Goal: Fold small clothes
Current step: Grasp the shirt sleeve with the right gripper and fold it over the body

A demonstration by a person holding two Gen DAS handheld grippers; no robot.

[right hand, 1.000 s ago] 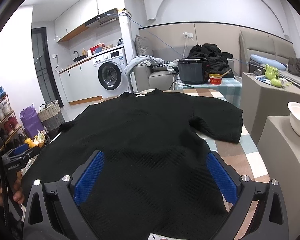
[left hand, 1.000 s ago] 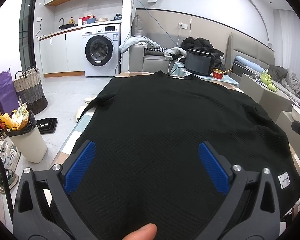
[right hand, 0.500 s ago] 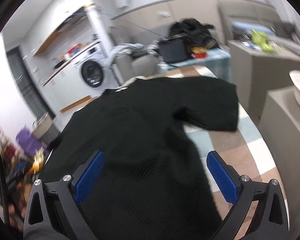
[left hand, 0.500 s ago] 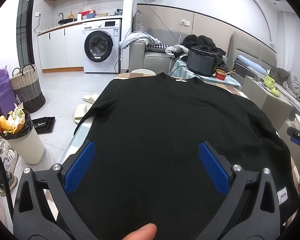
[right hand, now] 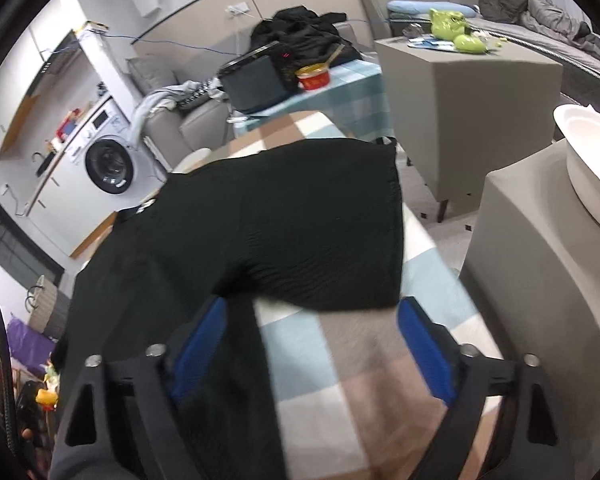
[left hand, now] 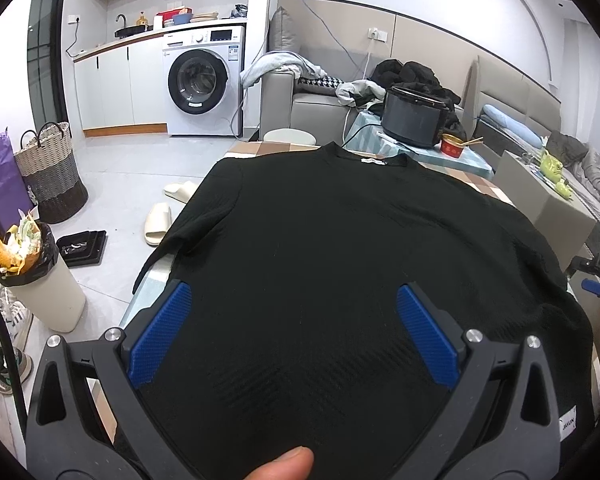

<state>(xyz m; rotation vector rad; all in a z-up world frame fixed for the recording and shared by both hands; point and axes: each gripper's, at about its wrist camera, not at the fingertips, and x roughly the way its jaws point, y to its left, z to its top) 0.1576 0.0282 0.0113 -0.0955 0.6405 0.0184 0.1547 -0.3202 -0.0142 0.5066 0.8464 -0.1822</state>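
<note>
My left gripper [left hand: 292,336] hovers wide open above the black T-shirt [left hand: 340,248], spread flat on the checked table [right hand: 340,380]. My right gripper [right hand: 312,344], empty, is closing near its sleeve [right hand: 332,232]. A rice cooker [left hand: 414,120] stands beyond the collar.

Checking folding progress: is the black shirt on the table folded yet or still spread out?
Spread out. The black shirt lies flat on the checked tablecloth, collar away from the cameras, its sleeve extended sideways; no fold visible.

shirt [left hand: 340,260] hem cut off below, right tongs [right hand: 312,344] motion-blurred
</note>
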